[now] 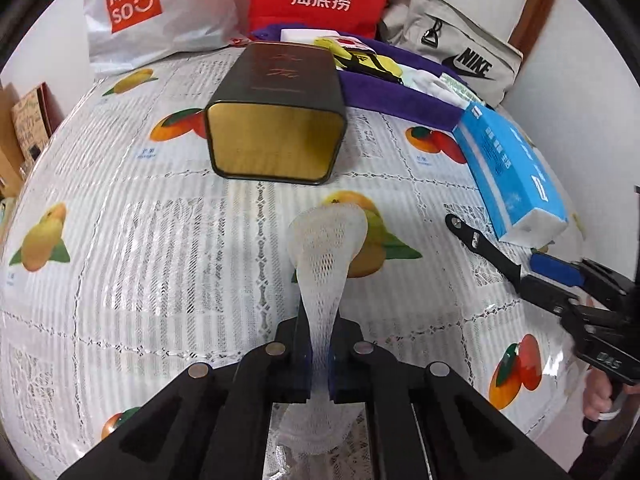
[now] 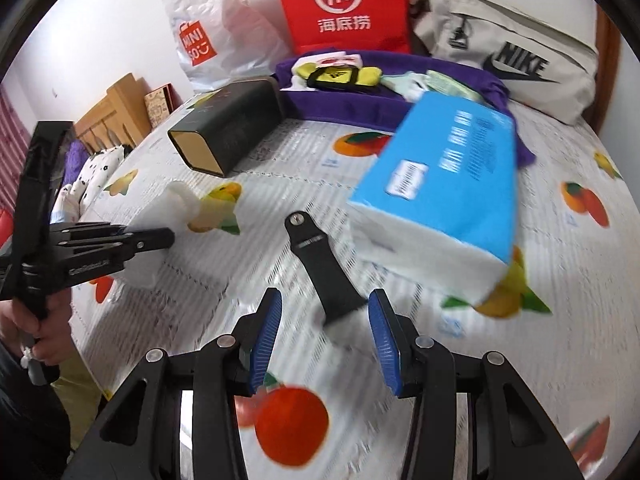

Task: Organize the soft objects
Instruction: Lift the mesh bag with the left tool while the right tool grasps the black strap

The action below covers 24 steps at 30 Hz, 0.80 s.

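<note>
White foam net sleeve (image 1: 326, 256) pinched at its middle by the left hand-held gripper (image 1: 320, 360), jaws clamped tight on it; flared end rests on the fruit-print worktop (image 1: 140, 248), just short of the open mouth of a dark tin (image 1: 276, 120) lying on its side. Right hand-held gripper (image 2: 325, 340): blue pads (image 2: 266, 336) apart, nothing pinched; a black strap-like piece (image 2: 320, 272) lies between them. Blue tissue pack (image 2: 440, 184) just beyond, blurred. Purple cloth (image 1: 384, 96) and bags at the back.
</note>
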Each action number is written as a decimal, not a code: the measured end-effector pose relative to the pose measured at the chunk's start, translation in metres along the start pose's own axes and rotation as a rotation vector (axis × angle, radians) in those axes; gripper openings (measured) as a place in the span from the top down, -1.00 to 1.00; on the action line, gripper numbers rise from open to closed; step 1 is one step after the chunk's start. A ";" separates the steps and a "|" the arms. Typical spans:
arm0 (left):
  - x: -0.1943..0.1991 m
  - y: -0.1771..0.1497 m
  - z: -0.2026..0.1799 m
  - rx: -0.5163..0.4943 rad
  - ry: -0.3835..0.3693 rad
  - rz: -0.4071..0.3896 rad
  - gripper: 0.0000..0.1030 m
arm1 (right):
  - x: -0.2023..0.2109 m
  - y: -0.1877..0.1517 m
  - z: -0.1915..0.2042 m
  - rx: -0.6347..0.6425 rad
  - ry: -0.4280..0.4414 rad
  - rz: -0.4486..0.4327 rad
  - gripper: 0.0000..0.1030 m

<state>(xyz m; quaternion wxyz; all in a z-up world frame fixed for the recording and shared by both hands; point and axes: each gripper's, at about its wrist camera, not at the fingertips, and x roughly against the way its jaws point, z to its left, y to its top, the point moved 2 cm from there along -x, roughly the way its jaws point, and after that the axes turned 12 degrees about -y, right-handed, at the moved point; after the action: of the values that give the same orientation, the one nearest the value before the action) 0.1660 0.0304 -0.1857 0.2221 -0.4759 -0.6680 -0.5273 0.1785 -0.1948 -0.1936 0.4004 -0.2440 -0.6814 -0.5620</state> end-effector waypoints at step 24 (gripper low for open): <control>0.003 -0.002 0.000 0.007 0.000 -0.010 0.89 | -0.025 0.009 0.026 0.096 -0.041 0.018 0.59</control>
<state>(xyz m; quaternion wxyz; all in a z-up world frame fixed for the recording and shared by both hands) 0.1632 0.0319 -0.1839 0.2210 -0.4717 -0.6724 -0.5259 0.1928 -0.1649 -0.2104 0.4026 -0.2420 -0.7135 -0.5199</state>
